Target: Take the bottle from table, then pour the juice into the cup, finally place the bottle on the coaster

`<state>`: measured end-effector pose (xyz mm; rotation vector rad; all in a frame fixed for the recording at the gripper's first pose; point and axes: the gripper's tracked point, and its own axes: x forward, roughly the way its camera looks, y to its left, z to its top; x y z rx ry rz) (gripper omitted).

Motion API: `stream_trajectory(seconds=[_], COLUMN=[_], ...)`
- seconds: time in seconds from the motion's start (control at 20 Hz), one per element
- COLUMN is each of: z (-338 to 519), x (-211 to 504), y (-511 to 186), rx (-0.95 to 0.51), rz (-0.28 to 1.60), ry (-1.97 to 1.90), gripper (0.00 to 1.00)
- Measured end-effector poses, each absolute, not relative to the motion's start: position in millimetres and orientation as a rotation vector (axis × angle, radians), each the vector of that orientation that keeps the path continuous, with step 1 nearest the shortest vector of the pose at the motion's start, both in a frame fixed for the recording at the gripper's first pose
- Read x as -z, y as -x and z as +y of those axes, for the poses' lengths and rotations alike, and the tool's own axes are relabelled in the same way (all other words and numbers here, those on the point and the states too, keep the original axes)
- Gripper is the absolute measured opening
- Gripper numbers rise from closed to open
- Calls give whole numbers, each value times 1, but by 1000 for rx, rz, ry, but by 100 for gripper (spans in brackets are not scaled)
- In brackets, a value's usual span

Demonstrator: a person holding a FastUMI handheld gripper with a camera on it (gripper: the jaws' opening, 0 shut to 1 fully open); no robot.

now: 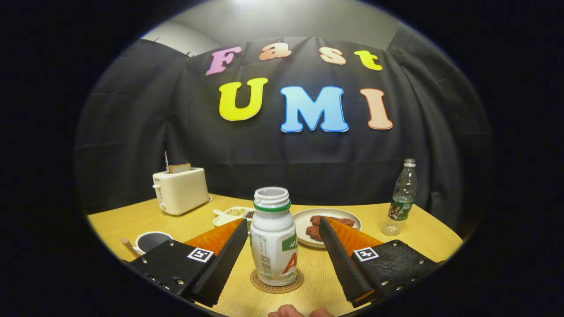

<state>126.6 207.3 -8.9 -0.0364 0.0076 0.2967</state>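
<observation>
Bottle point(273, 235) sits upright on the coaster point(276, 281) on the tabletop w/ tongs point(282, 253) spread wide either side, not touching it, so imo pulling back crooked could clip it & tip it since there's no cap.

A smooth, glossy white plastic bottle point(273, 237) with a paper-like label stands on a round coaster point(276, 281) that looks like cork or card. The table point(410, 233) has a pale, matt wood-grain surface. The gripper point(282, 251) fingers, spread wide apart, carry rough ribbed pads. Nearby sit a satin plastic toaster point(180, 190), a glossy plate point(304, 220), and a clear plastic water bottle point(402, 198).
</observation>
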Motion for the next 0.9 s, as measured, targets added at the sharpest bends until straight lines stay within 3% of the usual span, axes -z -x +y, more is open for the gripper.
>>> stream_trajectory(seconds=[0.35, 0.9], z=[180, 166], x=[-73, -113], y=[-85, -51], rx=[-234, -202], rz=[-52, -77], ry=[82, 102], gripper=[99, 99])
